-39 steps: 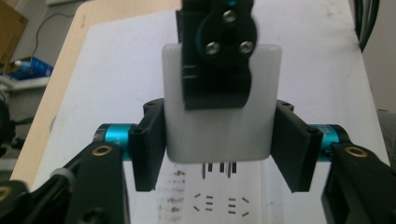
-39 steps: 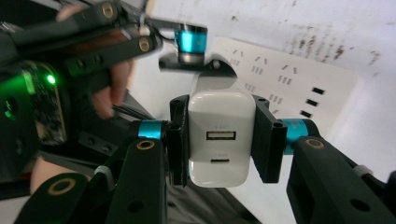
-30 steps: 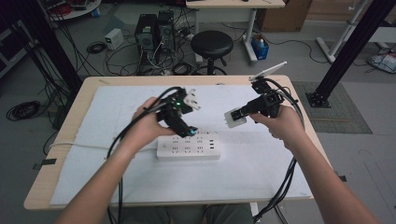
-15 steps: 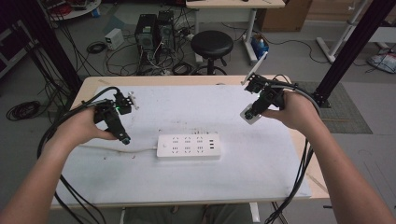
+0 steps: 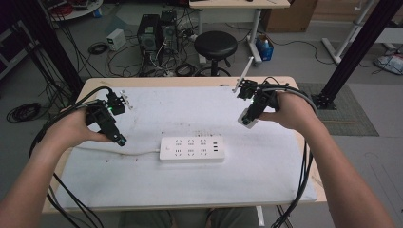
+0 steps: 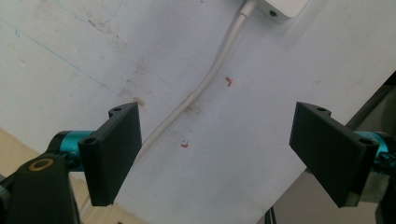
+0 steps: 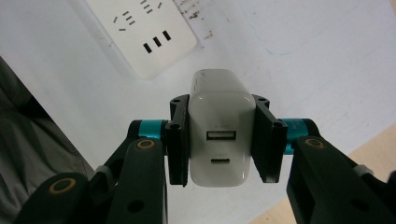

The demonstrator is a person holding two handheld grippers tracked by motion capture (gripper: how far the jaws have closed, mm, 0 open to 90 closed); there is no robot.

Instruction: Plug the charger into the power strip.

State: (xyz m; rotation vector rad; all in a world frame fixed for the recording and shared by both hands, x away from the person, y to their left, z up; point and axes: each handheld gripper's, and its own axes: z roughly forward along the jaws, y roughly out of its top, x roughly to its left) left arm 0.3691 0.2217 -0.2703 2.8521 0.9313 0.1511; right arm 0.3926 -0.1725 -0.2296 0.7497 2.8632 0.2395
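Observation:
A white power strip point(image 5: 191, 148) lies flat in the middle of the white table sheet; its corner point(image 6: 279, 6) and its pale cable point(image 6: 201, 88) run through the left gripper view. My left gripper point(image 5: 119, 139) hovers left of the strip above the cable, jaws wide open and empty point(image 6: 217, 154). My right gripper point(image 5: 247, 118) is held up at the right, shut on a white USB charger block point(image 7: 219, 133) point(image 5: 246, 118) whose two ports face the camera. Below it in the right gripper view lies the strip point(image 7: 149, 32).
The wooden table point(image 5: 85, 90) carries a white sheet point(image 5: 180, 109) with small red marks point(image 6: 228, 81). Black cables trail from both grippers off the near edge. Behind the table stand a black stool point(image 5: 217, 45) and computer boxes point(image 5: 151, 28). A black frame post point(image 5: 356, 52) rises at the right.
Both hands have pulled apart from the strip: the left gripper moved far left and now sits slightly nearer, and the right gripper carried the charger right and up. The strip stayed put.

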